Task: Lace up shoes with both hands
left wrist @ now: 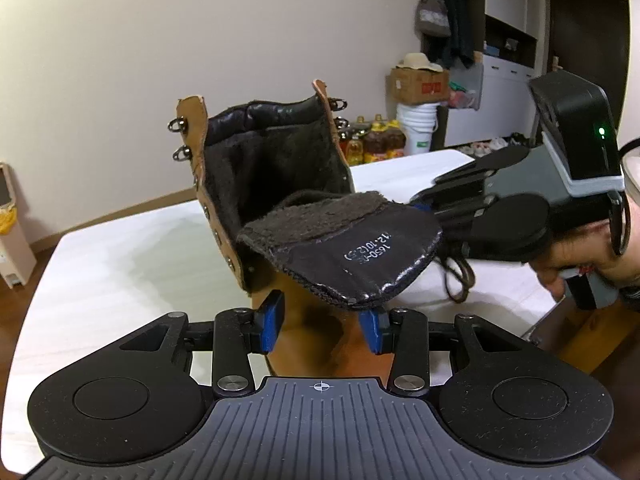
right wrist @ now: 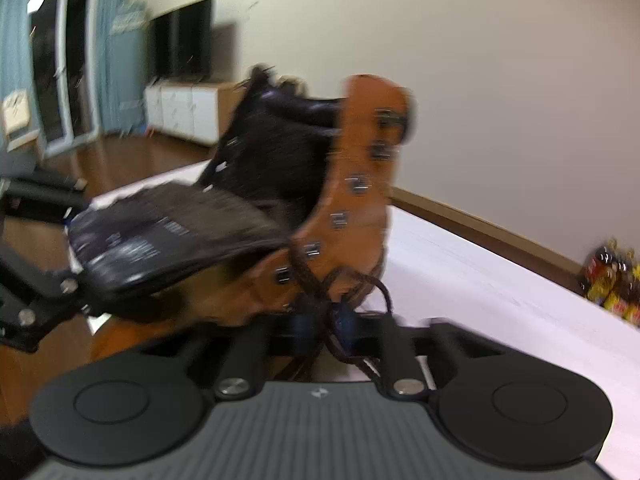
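I am bracing the boot (left wrist: 280, 184) toe, mid-frame, in my clenched left gripper (left wrist: 320, 326) while my right gripper (right wrist: 324, 320) is pinching the lace (right wrist: 316, 288) for threading.

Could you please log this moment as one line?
left gripper: holding boot toe | right gripper: closed on lace | tongue: folded forward

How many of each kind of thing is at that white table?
Brown boot: 1
Dark bootlace: 1
Handheld grippers: 2, the left gripper and the right gripper
Total: 4
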`<state>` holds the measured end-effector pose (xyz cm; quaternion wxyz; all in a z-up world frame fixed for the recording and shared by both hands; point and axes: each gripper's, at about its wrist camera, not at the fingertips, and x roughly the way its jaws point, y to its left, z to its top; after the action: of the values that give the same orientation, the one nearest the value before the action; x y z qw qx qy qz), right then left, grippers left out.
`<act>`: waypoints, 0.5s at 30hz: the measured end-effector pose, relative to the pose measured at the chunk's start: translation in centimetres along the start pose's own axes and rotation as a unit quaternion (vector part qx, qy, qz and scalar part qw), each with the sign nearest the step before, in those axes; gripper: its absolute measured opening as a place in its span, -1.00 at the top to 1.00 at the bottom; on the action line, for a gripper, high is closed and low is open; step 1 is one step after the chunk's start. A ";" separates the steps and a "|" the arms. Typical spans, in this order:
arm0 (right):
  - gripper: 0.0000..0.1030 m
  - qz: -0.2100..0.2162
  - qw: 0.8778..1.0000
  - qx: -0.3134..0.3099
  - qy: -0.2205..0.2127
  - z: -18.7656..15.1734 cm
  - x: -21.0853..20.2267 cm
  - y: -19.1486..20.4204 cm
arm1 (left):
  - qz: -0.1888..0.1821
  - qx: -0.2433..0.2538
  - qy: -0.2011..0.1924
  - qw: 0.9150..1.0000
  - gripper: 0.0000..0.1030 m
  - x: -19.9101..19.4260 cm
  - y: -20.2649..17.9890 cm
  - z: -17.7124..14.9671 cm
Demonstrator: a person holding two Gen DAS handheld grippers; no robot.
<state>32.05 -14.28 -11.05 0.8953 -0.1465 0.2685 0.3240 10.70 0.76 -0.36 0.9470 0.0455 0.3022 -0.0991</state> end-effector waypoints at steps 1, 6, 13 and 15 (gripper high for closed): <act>0.88 -0.026 1.000 -0.001 0.007 0.0 -0.7 -0.6 | -0.002 0.000 -0.003 1.000 0.16 -0.1 0.0 0.0; 0.88 -0.128 0.989 0.047 0.063 -2.3 -2.9 -5.5 | -0.012 0.001 -0.019 1.000 0.16 -0.6 -0.1 0.4; 0.81 -0.218 0.962 0.080 0.142 -6.1 -4.3 -8.5 | -0.012 0.012 -0.024 1.000 0.16 -0.8 -1.1 0.8; 0.58 -0.182 0.971 0.088 0.129 -6.2 -5.4 -8.5 | -0.009 0.017 -0.022 1.000 0.16 -0.7 -1.3 0.8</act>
<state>31.74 -26.04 -12.24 0.9063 -0.1543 0.3781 0.1087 10.30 -0.55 0.69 0.9516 0.0567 0.2798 -0.1140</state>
